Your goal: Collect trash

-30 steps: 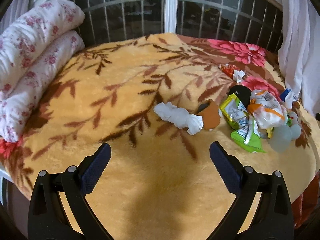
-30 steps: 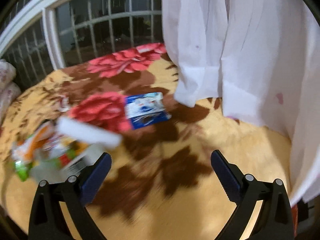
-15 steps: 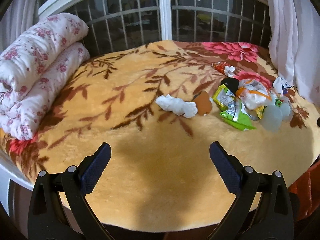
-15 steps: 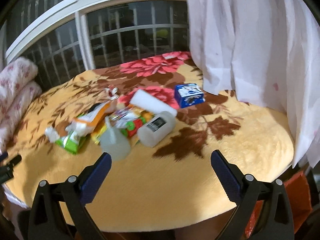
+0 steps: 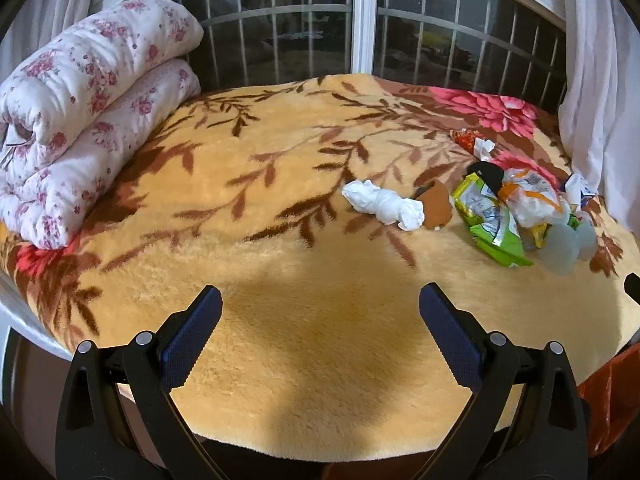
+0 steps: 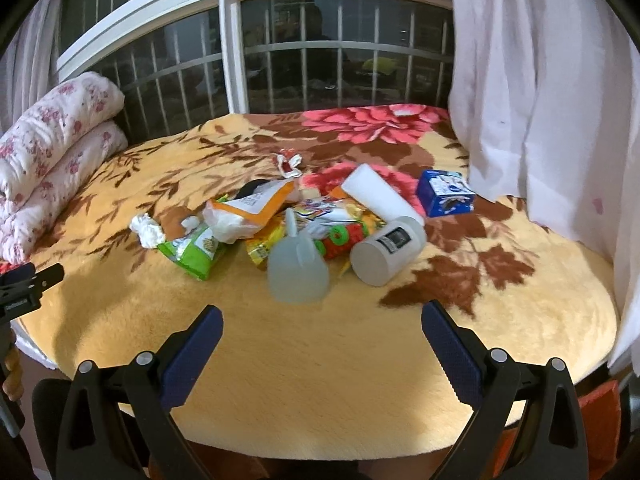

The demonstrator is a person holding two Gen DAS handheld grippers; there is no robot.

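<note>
Ahead, the trash pile (image 6: 304, 220) lies mid-blanket (image 6: 320, 360); labels too small to read; a white cylinder bottle (image 6: 390, 254) lies on its side, base toward me, long axis running away rightward, by a blue carton (image 6: 445, 193); my left gripper (image 5: 320, 312) and right gripper (image 6: 322, 326) hang empty, jaws apart.

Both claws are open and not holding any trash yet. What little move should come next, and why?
Probably ease the right gripper forward toward the translucent plastic bottle. Its jaws are open and empty, and that bottle lies nearest, at the front of the trash pile on the blanket. The left gripper is open too, but faces bare blanket.
</note>
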